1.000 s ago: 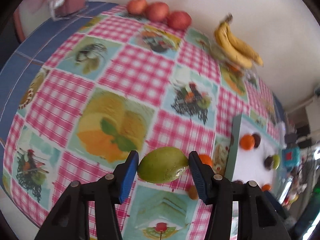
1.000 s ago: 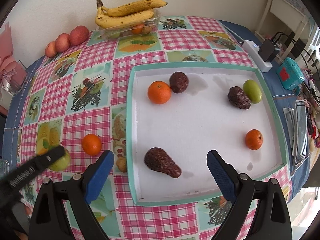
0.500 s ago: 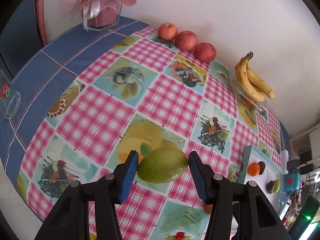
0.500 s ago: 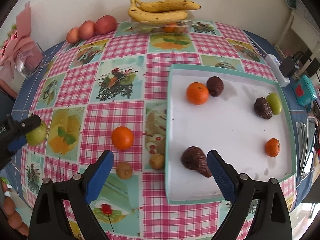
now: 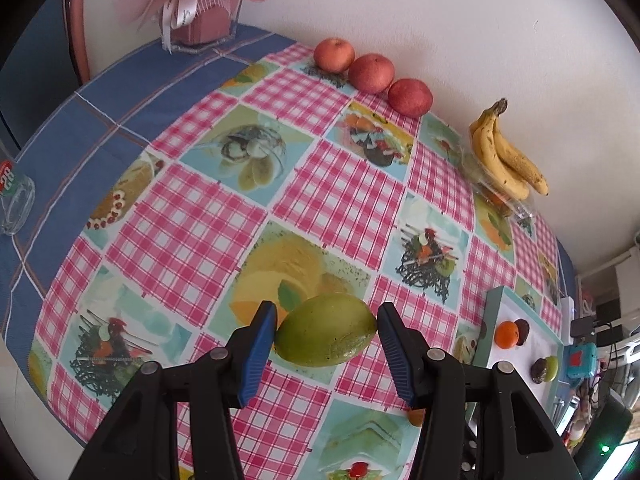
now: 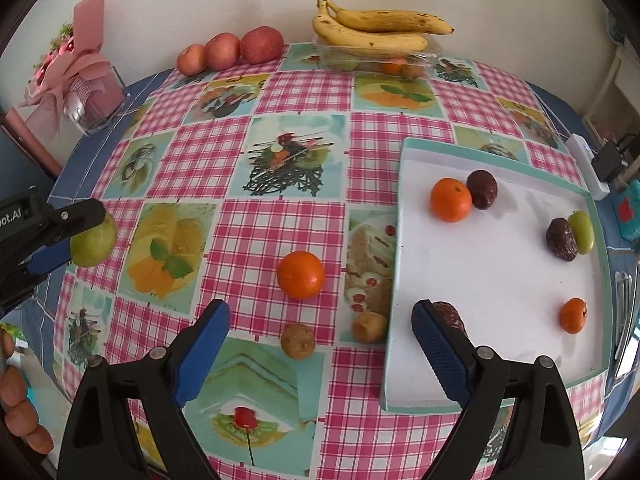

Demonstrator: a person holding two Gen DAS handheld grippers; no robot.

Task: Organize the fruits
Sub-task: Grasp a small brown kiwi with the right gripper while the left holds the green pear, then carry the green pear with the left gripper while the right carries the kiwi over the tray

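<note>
— Green fruit (image 5: 326,330) is sitting clamped between the left gripper (image 5: 326,334) pads, hanging above the tablecloth (image 5: 208,216). How far along is the sorting?

— Partway, I'd judge. Six fruits are lying in the white tray (image 6: 496,396); an orange (image 6: 301,275) and two small brown fruits (image 6: 297,341) are waiting outside, at its nine o'clock.

— And the right gripper (image 6: 320,354)?

— Empty, jaws closing, hovering over those brown fruits. Bananas (image 6: 376,30) and apples (image 6: 228,50) are lining the wall at twelve o'clock; nothing is blocking the way.

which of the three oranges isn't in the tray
The orange lying on the checked tablecloth, left of the tray. The other two oranges rest on the tray's white floor.
</note>
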